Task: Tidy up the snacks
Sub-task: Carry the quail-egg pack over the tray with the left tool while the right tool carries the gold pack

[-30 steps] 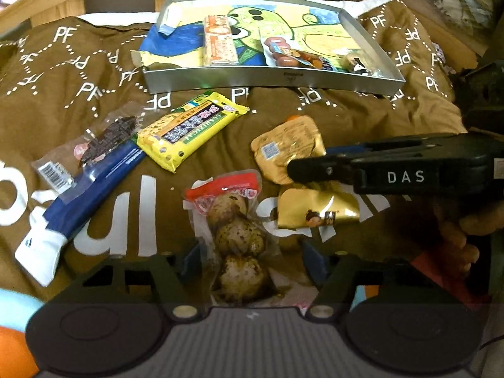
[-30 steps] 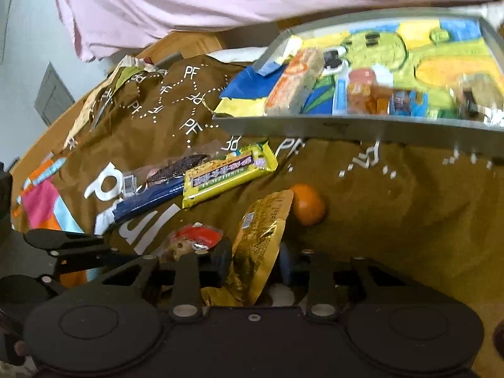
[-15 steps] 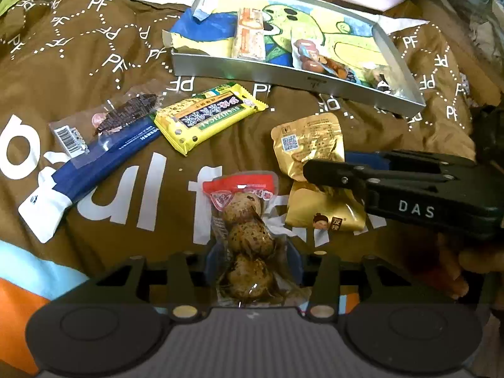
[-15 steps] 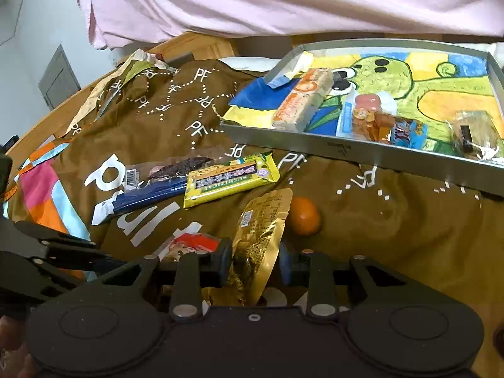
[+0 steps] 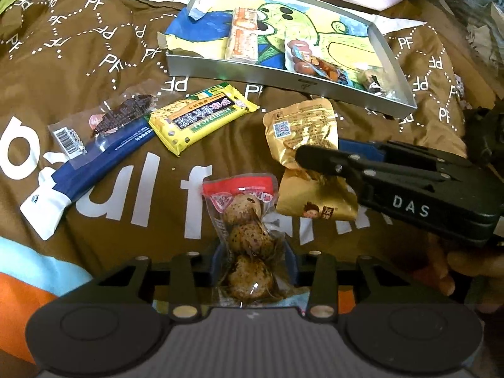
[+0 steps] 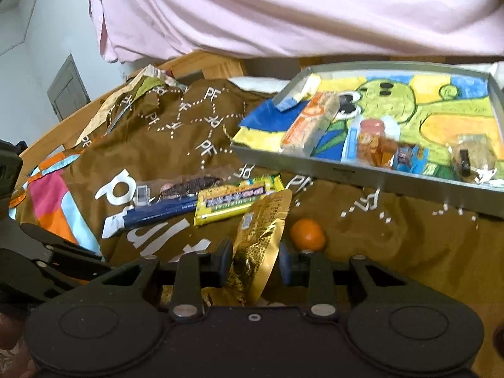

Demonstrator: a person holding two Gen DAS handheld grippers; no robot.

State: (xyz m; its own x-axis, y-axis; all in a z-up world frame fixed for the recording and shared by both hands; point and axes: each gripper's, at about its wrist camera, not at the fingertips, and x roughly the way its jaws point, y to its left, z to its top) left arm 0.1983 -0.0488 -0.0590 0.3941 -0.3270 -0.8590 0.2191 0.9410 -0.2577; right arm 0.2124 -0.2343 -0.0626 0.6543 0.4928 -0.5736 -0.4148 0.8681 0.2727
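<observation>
My left gripper (image 5: 253,261) is shut on a clear pack of speckled eggs (image 5: 247,236) with a red top, at the bottom of the left wrist view. My right gripper (image 6: 255,260) is shut on a gold foil pack (image 6: 263,233) that stands on edge between its fingers. In the left wrist view it comes in from the right as a black arm over that gold foil pack (image 5: 299,129). A second gold pack (image 5: 315,201) lies just below. The metal tray (image 5: 283,77) with a cartoon drawing sits farther back and holds an orange biscuit pack (image 5: 244,36) and two other packs.
On the brown printed cloth (image 5: 78,63) lie a yellow bar (image 5: 201,116), a long blue pack (image 5: 104,157) and a clear pack with a dark snack (image 5: 121,115). A small orange ball (image 6: 307,234) rests right of the right gripper. Pink fabric (image 6: 283,9) hangs behind the tray.
My left gripper's fingers have drawn in onto the egg pack. Both views have pulled back and up, so the tray sits lower in the right wrist view. The gold pack stays in my right gripper.
</observation>
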